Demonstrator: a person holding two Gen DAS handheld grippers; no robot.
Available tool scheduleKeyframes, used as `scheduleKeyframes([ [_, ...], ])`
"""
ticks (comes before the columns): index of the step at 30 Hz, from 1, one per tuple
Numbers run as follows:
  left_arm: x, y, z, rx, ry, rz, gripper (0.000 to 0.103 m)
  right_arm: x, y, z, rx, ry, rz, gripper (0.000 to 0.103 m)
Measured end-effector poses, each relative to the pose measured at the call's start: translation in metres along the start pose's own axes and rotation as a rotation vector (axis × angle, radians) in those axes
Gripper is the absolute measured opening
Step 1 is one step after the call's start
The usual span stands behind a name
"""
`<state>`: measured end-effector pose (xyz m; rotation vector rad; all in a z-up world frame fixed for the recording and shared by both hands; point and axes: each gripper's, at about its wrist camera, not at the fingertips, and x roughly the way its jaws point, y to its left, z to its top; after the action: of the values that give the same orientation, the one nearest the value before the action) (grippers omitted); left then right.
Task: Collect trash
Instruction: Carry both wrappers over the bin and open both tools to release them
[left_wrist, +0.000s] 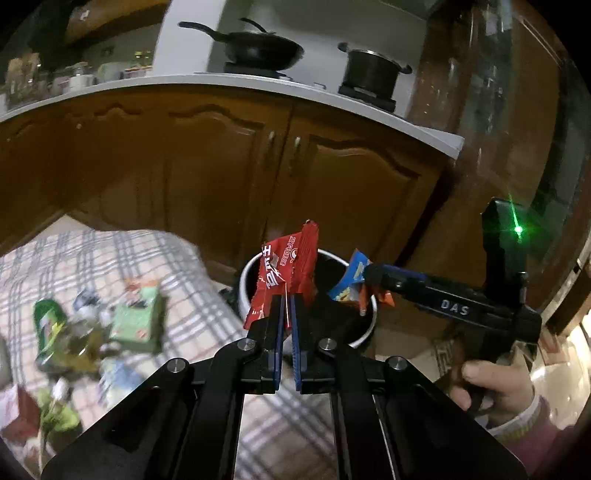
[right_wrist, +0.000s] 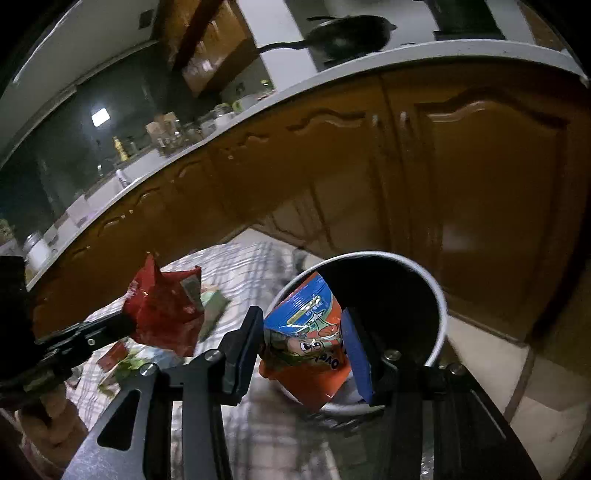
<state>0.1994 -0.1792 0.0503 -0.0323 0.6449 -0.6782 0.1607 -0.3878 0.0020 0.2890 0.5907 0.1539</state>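
Left tool (left_wrist: 287, 301): your jaws are closed on a red wrapper (left_wrist: 286, 278), which stands up from the tips in front of the bin (left_wrist: 369, 325).
Right tool (right_wrist: 303, 345): your jaws stand partly apart and clamp a blue-and-orange packet (right_wrist: 308, 345) between the pads, over the bin mouth.
Bin: round, white rim, dark inside; it stands on the floor at the corner of the bench (left_wrist: 177, 258), close to the cabinets (left_wrist: 229, 166).
Bench: covered with a grey-and-pink plaid cloth; you see more trash lying on it, including a green box (left_wrist: 138, 319) and a green can (left_wrist: 48, 328), both blurred.
Room: a kitchen with brown wooden cabinet doors under a white counter (left_wrist: 258, 83).
Counter: a black pan (left_wrist: 264, 50) and a dark pot (left_wrist: 371, 72) sit on burners; jars stand further left.
Floor: pale tiles beside the bin (right_wrist: 480, 354).
Hand (left_wrist: 495, 387): yours grips the right tool's handle, with a pink sleeve at the wrist.
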Motion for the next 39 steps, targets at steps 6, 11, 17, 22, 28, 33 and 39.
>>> scheduleKeyframes([
  [6, 0.05, -0.006, 0.013, -0.009, 0.064, -0.036, 0.003, 0.017, -0.024, 0.006, 0.02, 0.027, -0.042, 0.045],
  [11, 0.084, -0.005, 0.009, -0.025, 0.127, -0.044, 0.003, 0.035, -0.039, 0.007, 0.032, 0.063, -0.055, 0.045],
  [17, 0.107, -0.006, 0.001, -0.021, 0.186, -0.044, 0.004, 0.051, -0.051, 0.005, 0.044, 0.099, -0.058, 0.048],
  [22, 0.115, -0.005, -0.004, -0.028, 0.216, -0.036, 0.016, 0.059, -0.058, 0.006, 0.053, 0.12, -0.056, 0.058],
  [28, 0.102, -0.004, -0.009, -0.032, 0.198, -0.018, 0.038, 0.056, -0.061, 0.005, 0.072, 0.118, -0.047, 0.073],
  [33, 0.078, 0.003, -0.021, -0.063, 0.17, 0.007, 0.05, 0.049, -0.057, 0.001, 0.089, 0.103, -0.031, 0.08],
  [39, 0.036, 0.023, -0.039, -0.114, 0.113, 0.063, 0.059, 0.034, -0.038, -0.01, 0.101, 0.073, -0.003, 0.087],
])
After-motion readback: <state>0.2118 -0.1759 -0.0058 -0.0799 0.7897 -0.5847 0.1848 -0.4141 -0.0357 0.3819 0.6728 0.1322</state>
